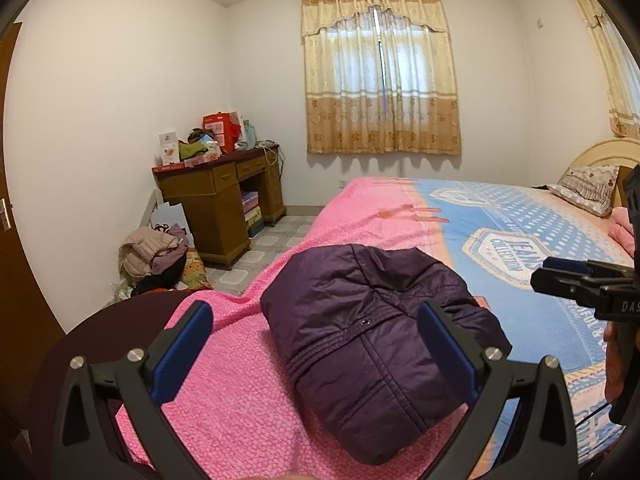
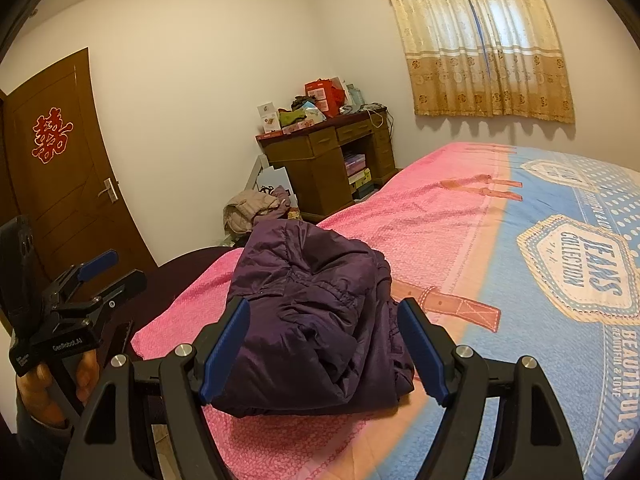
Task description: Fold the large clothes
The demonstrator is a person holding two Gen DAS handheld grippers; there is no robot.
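Observation:
A dark purple padded jacket (image 1: 372, 340) lies folded in a compact bundle on the pink end of the bed; it also shows in the right wrist view (image 2: 316, 320). My left gripper (image 1: 316, 344) is open and empty, held just above and in front of the bundle. My right gripper (image 2: 324, 344) is open and empty, its jaws standing apart on either side of the bundle's near edge. The right gripper also shows at the right edge of the left wrist view (image 1: 568, 276), and the left gripper at the left of the right wrist view (image 2: 108, 272).
The bed (image 1: 500, 224) has a pink and blue printed cover and a pillow (image 1: 588, 188) at its head. A wooden desk (image 1: 224, 192) piled with boxes stands in the corner, with a heap of clothes (image 1: 152, 256) on the floor beside it. A brown door (image 2: 60, 168) is at left.

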